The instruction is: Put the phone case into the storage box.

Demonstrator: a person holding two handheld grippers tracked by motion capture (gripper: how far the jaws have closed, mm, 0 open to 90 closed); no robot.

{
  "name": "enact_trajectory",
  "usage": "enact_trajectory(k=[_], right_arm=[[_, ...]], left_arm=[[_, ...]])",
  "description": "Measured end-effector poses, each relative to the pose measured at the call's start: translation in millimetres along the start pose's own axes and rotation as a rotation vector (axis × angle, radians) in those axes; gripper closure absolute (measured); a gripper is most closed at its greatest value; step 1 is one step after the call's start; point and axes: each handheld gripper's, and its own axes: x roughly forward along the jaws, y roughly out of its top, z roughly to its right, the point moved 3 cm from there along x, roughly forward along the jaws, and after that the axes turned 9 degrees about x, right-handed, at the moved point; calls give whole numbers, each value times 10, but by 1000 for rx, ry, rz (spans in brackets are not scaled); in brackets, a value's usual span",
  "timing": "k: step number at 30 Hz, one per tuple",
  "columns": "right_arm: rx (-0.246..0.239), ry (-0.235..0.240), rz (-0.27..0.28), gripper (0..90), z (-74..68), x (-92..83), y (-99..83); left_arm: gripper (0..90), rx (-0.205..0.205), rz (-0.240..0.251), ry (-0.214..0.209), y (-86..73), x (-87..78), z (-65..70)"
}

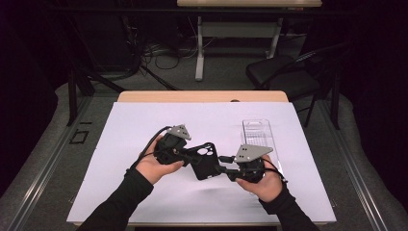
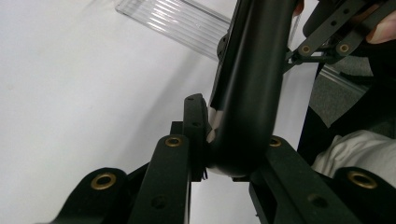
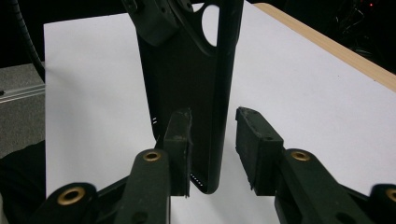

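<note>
Left tongs (image 2: pixel 224 154) clamped on one end of the matte black soft phone case (image 1: pixel 204 162) held above the white-covered counter (image 1: pixel 144 120), right tongs (image 3: pixel 212 140) apart around the other end, one pad (image 3: pixel 180 140) touching — probably gonna twist loose if closed off-centre.

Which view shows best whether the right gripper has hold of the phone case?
The right gripper view: the phone case stands between its jaws, with a gap at one pad. The high view shows the case small, between both grippers; the left gripper view shows its edge close.
</note>
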Motion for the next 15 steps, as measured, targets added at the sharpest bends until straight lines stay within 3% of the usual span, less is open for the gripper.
enact_trajectory(k=[9, 15], right_arm=[[22, -10, 15, 701, -12, -82, 124], [12, -3, 22, 714, -39, -114, 245]], left_arm=[[814, 15, -25, -1, 10, 47, 19], [815, 26, -31, 2, 11, 41, 13]])
